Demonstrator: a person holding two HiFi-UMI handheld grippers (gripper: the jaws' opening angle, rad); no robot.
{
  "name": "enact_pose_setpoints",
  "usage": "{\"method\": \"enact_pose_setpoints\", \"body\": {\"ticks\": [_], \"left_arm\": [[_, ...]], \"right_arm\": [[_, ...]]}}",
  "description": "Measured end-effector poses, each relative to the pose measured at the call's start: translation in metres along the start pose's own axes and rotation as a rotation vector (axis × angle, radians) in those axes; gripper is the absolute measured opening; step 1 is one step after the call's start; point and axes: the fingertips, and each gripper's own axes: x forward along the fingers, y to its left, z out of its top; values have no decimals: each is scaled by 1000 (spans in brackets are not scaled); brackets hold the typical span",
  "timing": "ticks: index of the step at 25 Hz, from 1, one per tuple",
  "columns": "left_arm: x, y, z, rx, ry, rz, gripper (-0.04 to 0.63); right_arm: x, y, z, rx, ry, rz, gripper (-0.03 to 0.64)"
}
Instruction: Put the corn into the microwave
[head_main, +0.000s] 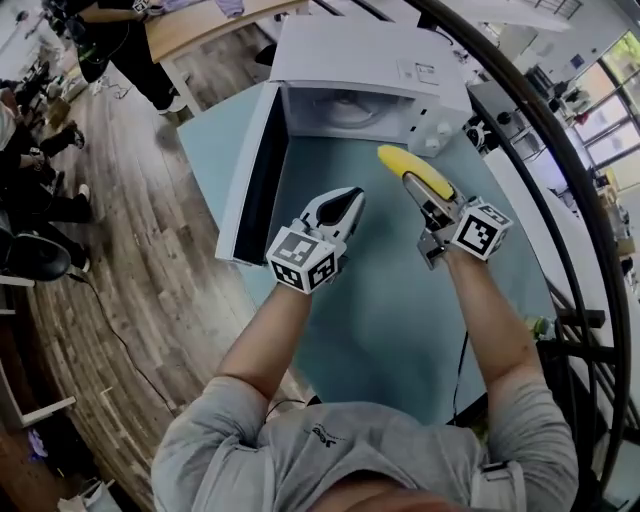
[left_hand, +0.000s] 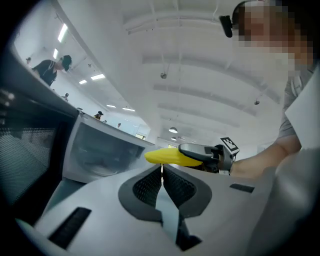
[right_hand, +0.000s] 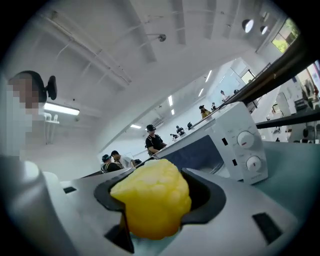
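A yellow corn cob (head_main: 412, 172) is clamped in my right gripper (head_main: 425, 192), held in the air in front of the white microwave (head_main: 370, 70), its tip pointing at the open cavity. In the right gripper view the corn (right_hand: 151, 197) fills the jaws, with the microwave (right_hand: 215, 147) just beyond. The microwave door (head_main: 248, 180) hangs open to the left. My left gripper (head_main: 340, 213) is shut and empty, hovering beside the door. From the left gripper view the corn (left_hand: 167, 156) and the right gripper (left_hand: 204, 153) show ahead, with the microwave cavity (left_hand: 102, 150) at left.
The microwave stands on a pale blue table (head_main: 400, 300). Its two knobs (right_hand: 248, 151) are on the right panel. Dark railings (head_main: 560, 200) run along the right. Wooden floor (head_main: 110, 260) lies left, with people standing far off.
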Motion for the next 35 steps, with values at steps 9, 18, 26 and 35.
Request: {"method": "enact_pose_setpoints", "body": {"ticks": [9,18,26,35], "left_arm": [[35,60,-36,48,20,62,28],[45,94,-44,20,12,93,28],[43,108,-53,33,16,124,28],[55,112,-64,47,13,143,28]], "right_arm": [[105,-95,-24,-124,137,-187,281],[171,-146,-28,-259,204,-307,281],[203,-179,-27,-328,225,-371,280],[218,-208,-23,-402,262,-437,281]]}}
